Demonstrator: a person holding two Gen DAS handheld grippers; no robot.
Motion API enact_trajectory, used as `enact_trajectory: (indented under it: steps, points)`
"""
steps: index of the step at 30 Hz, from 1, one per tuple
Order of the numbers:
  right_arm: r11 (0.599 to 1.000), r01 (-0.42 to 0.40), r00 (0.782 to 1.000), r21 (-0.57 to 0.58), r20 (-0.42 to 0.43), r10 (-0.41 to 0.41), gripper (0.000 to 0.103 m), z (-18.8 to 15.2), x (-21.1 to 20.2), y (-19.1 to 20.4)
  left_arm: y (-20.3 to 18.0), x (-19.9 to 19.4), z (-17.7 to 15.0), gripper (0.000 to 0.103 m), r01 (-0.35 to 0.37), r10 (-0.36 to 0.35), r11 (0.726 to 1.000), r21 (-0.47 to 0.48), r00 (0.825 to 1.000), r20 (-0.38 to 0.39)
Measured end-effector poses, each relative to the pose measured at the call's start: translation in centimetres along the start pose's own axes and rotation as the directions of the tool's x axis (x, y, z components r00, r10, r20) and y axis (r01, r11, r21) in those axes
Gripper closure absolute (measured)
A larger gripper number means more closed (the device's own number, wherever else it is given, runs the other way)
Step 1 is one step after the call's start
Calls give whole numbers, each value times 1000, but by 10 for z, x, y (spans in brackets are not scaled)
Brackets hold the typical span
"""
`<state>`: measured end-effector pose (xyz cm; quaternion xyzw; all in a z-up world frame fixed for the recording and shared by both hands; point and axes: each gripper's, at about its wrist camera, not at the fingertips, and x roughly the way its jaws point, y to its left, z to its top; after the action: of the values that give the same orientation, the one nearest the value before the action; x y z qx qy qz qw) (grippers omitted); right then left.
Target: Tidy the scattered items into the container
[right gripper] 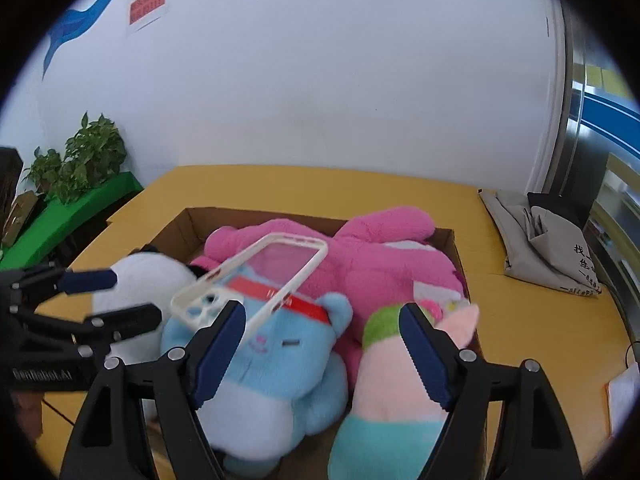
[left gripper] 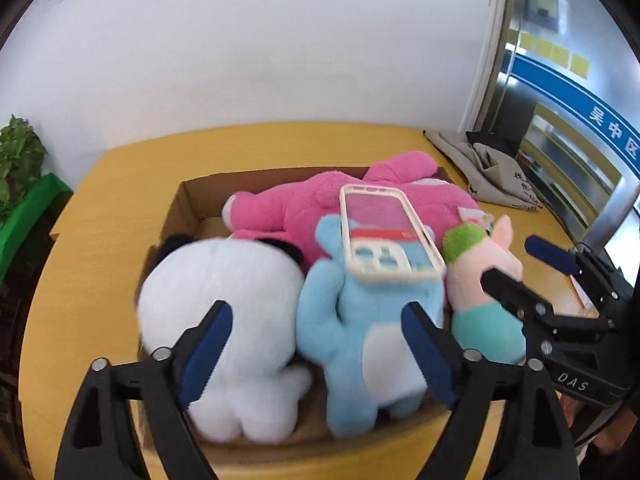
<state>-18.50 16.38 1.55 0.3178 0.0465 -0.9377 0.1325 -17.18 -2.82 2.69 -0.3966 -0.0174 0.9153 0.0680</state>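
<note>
Carton (left gripper: 188, 200): four plush toys, phone case (left gripper: 384, 232) atop. Left tongs (left gripper: 316, 356) and right tongs (right gripper: 322, 352): both wide open, empty. Best practice: withdraw upward without snagging the case.

Light was bright, even daylight with soft shadows. Fisheye bent the worktop (left gripper: 260, 140) edge and blackened the corners. The panda (left gripper: 224, 320) and phone case (right gripper: 256, 280) were motion-blurred.

The box (left gripper: 188, 196) sits on the tabletop (left gripper: 280, 144) before me. In it, the panda (left gripper: 224, 312) lies left, the bear (left gripper: 360, 344) middle, the pig (left gripper: 480, 288) right, the rabbit (left gripper: 320, 204) behind. The phone case (left gripper: 384, 232) rests on the bear. A bag (left gripper: 480, 168) lies behind right of the box.
</note>
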Motion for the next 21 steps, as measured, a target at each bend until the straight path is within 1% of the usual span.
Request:
enact_trajectory:
  steps: [2, 4, 6, 8, 10, 12, 14, 16, 18, 21]
  points:
    - [1000, -4, 1000, -15, -5, 4, 24, -26, -22, 6, 1, -17, -25, 4, -1, 2, 1000, -7, 1000, 7]
    - [1000, -7, 1000, -4, -14, 7, 24, -49, -40, 10, 1, -33, -52, 0, -14, 14, 1000, -19, 1000, 21]
    - [1000, -4, 1000, 14, -22, 5, 24, -73, -56, 13, -1, -45, -76, 0, -19, 20, 1000, -24, 999, 34]
    - [999, 17, 999, 40, -33, -16, 24, -93, -68, 15, -2, -56, -98, 0, -27, 29, 998, -48, 999, 43]
    - [998, 34, 999, 61, -43, -31, 24, -107, -77, 17, -2, -65, -114, 0, -39, 44, 996, -76, 997, 61]
    - [996, 50, 998, 73, -52, -46, 24, -117, -85, 19, -4, -73, -124, 0, -60, 66, 995, -80, 995, 71]
    - [996, 70, 996, 61, -60, -66, 24, -122, -92, 22, -6, -78, -131, 0, -78, 84, 994, -82, 994, 72]
    - [995, 88, 995, 57, -62, -84, 24, -125, -100, 24, -5, -83, -134, 0, -77, 85, 992, -98, 994, 72]
    - [995, 77, 996, 63, -59, -73, 24, -128, -107, 26, -4, -88, -137, 0, -64, 73, 991, -114, 995, 73]
    - [996, 79, 996, 52, -56, -76, 24, -131, -114, 33, -6, -93, -142, 0, -72, 80, 991, -112, 994, 74]
